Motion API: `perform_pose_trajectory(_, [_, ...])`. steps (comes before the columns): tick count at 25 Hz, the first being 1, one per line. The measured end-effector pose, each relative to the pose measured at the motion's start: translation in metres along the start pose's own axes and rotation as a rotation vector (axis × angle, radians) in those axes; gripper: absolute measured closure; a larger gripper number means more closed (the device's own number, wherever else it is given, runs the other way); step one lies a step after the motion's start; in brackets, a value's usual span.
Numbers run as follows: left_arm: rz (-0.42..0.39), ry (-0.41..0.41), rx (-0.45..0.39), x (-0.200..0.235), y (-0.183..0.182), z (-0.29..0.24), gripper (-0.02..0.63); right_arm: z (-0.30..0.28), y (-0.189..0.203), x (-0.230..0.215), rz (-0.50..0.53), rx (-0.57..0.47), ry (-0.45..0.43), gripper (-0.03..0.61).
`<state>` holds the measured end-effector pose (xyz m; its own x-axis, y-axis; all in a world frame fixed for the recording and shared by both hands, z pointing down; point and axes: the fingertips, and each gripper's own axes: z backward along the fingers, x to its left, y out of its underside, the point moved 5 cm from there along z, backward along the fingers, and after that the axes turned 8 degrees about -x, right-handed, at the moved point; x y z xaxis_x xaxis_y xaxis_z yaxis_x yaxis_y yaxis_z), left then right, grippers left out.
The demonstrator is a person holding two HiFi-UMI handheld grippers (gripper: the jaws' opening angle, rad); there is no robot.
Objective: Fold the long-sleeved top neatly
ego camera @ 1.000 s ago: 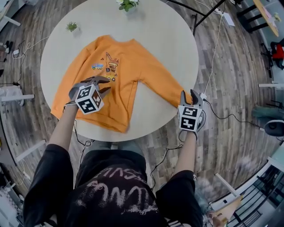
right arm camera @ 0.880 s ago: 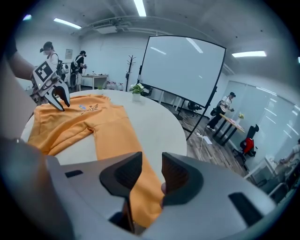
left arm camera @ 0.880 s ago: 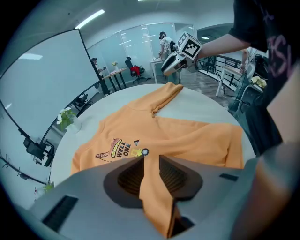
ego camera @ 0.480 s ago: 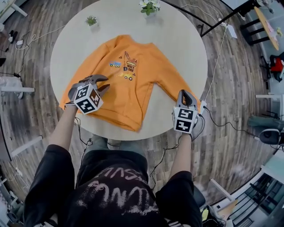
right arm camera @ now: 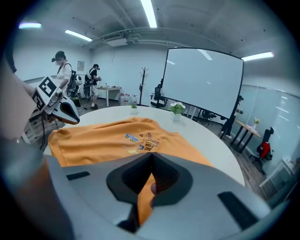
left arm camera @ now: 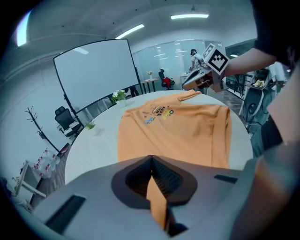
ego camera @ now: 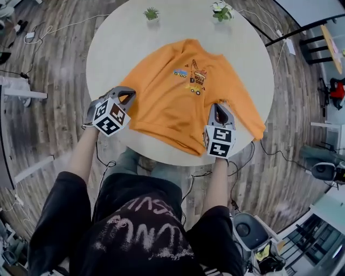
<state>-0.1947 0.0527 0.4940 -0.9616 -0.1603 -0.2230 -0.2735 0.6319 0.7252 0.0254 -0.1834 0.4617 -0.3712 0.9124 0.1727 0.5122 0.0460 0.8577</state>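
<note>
An orange long-sleeved top (ego camera: 178, 91) with a small print on the chest lies flat on the round white table (ego camera: 253, 59). My left gripper (ego camera: 128, 96) sits at the top's left edge by the sleeve, its jaws closing, and the pads pinch a fold of orange fabric (left arm camera: 157, 201). My right gripper (ego camera: 218, 109) is shut on the cloth at the top's right side, where the right sleeve (ego camera: 253, 125) runs off toward the table edge. In the right gripper view orange fabric (right arm camera: 143, 206) hangs between the pads. Each gripper view shows the other gripper, the right gripper (left arm camera: 199, 82) and the left gripper (right arm camera: 70, 112), across the top.
Two small potted plants (ego camera: 151, 13) (ego camera: 221, 9) stand at the table's far rim. Cables trail over the wooden floor (ego camera: 48, 81). A large screen (right arm camera: 204, 79), office chairs and people (right arm camera: 61, 65) are in the room behind.
The left jaws, open over the top before, now pinch its left edge. The right gripper has moved in from the sleeve end at the table's edge to the top's right side.
</note>
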Motion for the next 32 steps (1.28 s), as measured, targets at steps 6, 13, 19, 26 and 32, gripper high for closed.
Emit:
perform_pose_trajectory(6, [0.102,-0.031,0.013,0.014,0.076,0.053,0.603,-0.021,-0.015,0.087,0.001,0.004,-0.057,0.572])
perform_pose_trajectory(13, [0.227,-0.074,0.019,0.009,0.127,0.093,0.599,-0.031,-0.030,0.154,0.033,0.007,-0.146,0.572])
perform_pose_trajectory(19, [0.317,-0.056,0.039,-0.020,0.141,0.098,0.457,-0.027,-0.023,0.166,0.073,0.023,-0.202,0.572])
perform_pose_trajectory(26, [0.396,-0.069,0.093,-0.040,0.148,0.087,0.471,-0.009,-0.006,0.156,0.078,0.034,-0.212,0.572])
perform_pose_trajectory(32, [0.272,-0.058,0.144,-0.035,0.138,0.087,0.578,0.004,0.003,0.140,0.069,0.026,-0.197,0.572])
